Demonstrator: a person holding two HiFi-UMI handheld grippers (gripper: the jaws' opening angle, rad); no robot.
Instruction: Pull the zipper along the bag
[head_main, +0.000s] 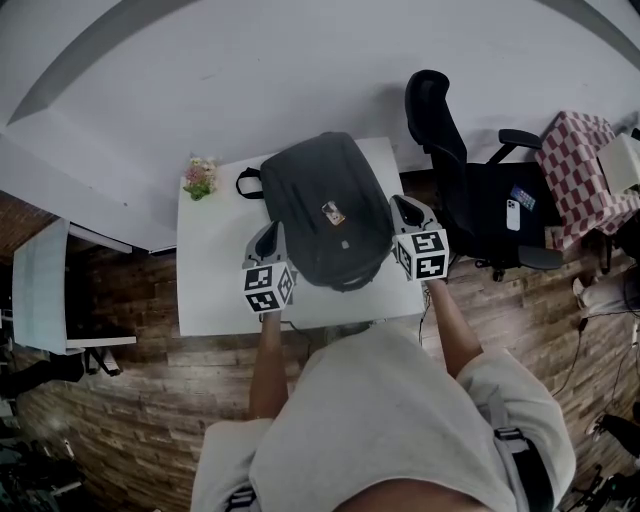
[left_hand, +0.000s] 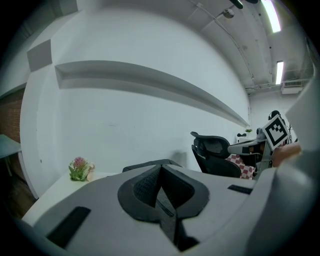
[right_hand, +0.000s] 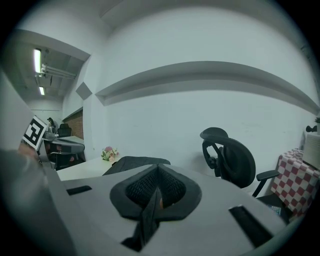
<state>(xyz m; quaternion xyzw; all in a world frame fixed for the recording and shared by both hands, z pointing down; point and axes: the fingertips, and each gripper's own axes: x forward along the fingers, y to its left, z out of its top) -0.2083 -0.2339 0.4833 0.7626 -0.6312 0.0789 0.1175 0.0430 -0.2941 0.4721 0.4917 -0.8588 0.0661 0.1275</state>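
Observation:
A black backpack (head_main: 325, 210) lies flat on the white table (head_main: 215, 280), with its handle loop toward the far left and a small badge on its top face. I cannot make out the zipper pull. My left gripper (head_main: 267, 237) hovers at the bag's left side, its jaws pressed together with nothing between them. My right gripper (head_main: 402, 206) hovers at the bag's right side, shut and empty as well. In the left gripper view the shut left gripper (left_hand: 160, 168) points over the backpack (left_hand: 137, 166). In the right gripper view the backpack (right_hand: 132, 162) shows beyond the closed right gripper (right_hand: 157, 171).
A small pot of pink flowers (head_main: 200, 178) stands at the table's far left corner. To the right of the table is a black office chair (head_main: 450, 150) with a phone (head_main: 517, 212) on its seat. Farther right is a red-checked cloth (head_main: 580, 170). A white wall runs behind the table.

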